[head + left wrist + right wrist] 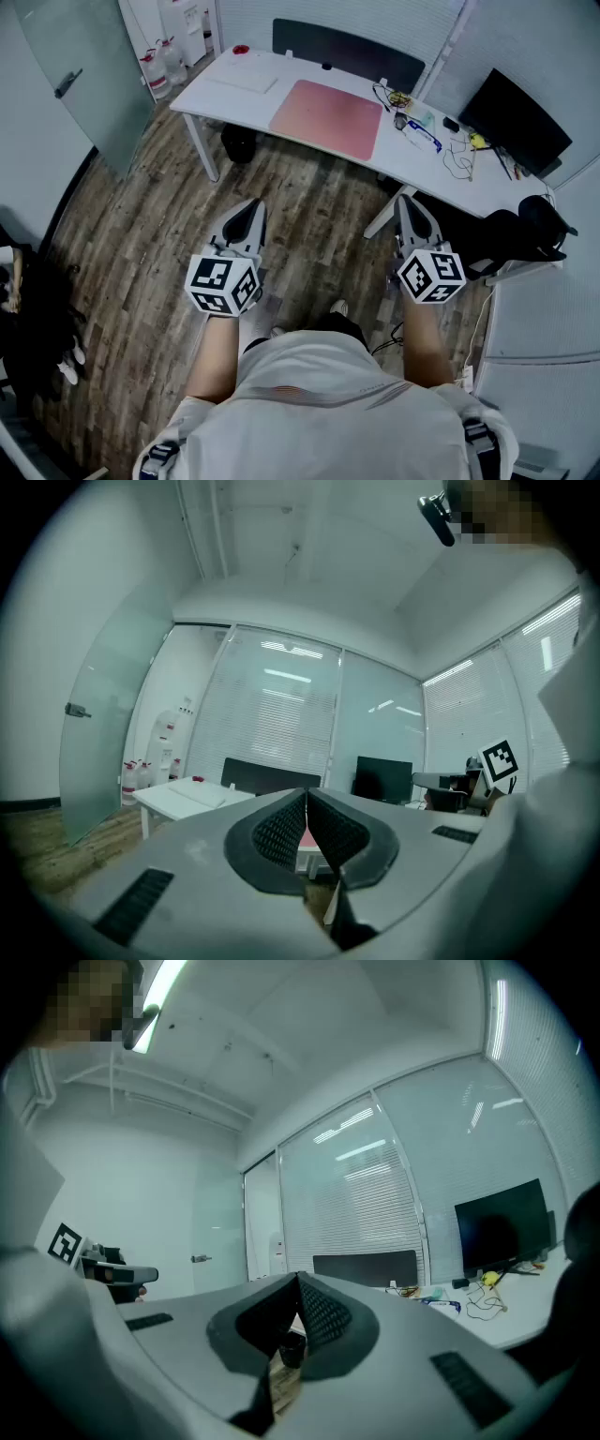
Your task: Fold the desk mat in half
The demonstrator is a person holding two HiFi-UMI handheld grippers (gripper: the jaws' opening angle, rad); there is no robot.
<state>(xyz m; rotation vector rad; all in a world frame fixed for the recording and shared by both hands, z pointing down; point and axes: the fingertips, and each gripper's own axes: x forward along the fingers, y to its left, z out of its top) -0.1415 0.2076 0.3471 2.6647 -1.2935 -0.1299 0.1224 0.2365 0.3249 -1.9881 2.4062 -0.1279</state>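
Item, nearest: left gripper (253,206), lower centre-left of the head view, held level, jaws together on nothing. Item: right gripper (406,201), lower centre-right, level, jaws likewise closed and empty. Item: wood floor (309,211), between the grippers and the desk. Item: white desk (225,94), upper centre. Item: pink mat (327,118), flat on the desk, well apart from both grippers and unfolded. Item: cables (457,161) and small clutter, right of the mat. Item, farthest: monitor (514,122), upper right. Step judged: approach, fold not begun. Handling: open both jaws before reaching the mat, pinch two corners of one short edge, lift together, lay that edge squarely on the opposite one, staying clear of the cables.
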